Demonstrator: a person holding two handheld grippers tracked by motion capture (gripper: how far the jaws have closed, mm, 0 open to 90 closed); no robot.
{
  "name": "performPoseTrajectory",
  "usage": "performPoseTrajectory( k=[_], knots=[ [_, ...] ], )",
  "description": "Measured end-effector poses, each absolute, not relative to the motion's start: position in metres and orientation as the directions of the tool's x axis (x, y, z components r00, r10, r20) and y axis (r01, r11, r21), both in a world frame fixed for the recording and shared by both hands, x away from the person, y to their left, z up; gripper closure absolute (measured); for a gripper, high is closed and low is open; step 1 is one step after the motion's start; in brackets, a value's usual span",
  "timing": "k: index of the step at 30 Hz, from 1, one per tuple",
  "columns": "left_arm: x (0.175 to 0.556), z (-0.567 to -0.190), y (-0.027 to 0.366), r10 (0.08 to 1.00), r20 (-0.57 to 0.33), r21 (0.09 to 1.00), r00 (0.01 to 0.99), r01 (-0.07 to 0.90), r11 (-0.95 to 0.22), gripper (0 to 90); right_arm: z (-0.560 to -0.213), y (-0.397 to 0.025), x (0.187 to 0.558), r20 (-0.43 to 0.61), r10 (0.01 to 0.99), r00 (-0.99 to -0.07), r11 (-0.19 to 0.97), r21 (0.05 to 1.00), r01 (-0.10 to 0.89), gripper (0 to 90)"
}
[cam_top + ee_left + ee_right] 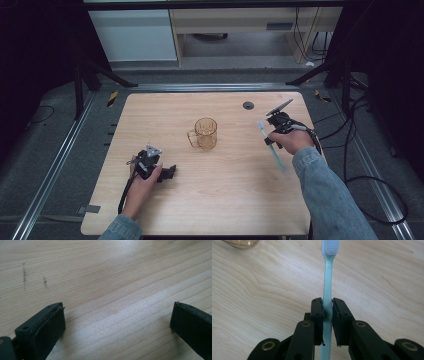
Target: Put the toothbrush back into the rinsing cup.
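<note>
From the high view, the toothbrush [270,145] is already picked up: the right gripper [270,138] has it by the handle, held off the bench [210,200] over the right side, bristle end pointing away from the person and the handle tail slanting back toward them. The amber glass mug [204,134] stands upright mid-bench, well apart to the left, with nothing in it that I can make out. So the pick looks done; dropping the brush into the mug seems to be what's left. The left gripper [170,172] rests low on the bench at the near left.

In the left gripper view its fingers [42,330] stand wide apart over bare wood, holding nothing.

In the right gripper view the fingers [317,315] are clamped on the brush's pale blue-green translucent handle, the white bristled head [331,246] sticking out beyond them, and the mug's rim [240,243] is at the top left corner.
</note>
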State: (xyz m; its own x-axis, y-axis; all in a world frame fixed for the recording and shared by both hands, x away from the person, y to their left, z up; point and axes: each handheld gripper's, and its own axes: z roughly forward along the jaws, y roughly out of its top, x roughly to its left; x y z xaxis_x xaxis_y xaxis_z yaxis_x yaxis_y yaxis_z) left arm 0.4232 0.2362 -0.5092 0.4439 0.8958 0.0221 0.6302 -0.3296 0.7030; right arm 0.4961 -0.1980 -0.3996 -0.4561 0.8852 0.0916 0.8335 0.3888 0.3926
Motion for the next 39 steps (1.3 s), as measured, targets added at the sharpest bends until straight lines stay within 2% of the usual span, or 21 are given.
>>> performPoseTrajectory(
  k=[9, 19, 39],
  knots=[
    [0.423, -0.509, 0.236, 0.896, 0.021, 0.702, 0.443, 0.631, -0.329, 0.0, -0.392, -0.181, 0.49, 0.079, 0.86, -0.504, 0.415, 0.466, 0.781, 79.5],
    [0.423, -0.509, 0.236, 0.896, 0.022, 0.703, 0.444, 0.631, -0.33, 0.0, -0.386, -0.142, 0.476, 0.072, 0.808, -0.585, 0.458, 0.547, 0.701, 79.5],
    [0.424, -0.509, 0.236, 0.893, 0.024, 0.701, 0.449, 0.629, -0.336, 0.0, -0.384, -0.079, 0.441, 0.063, 0.715, -0.696, 0.503, 0.644, 0.576, 79.5]
  ],
)
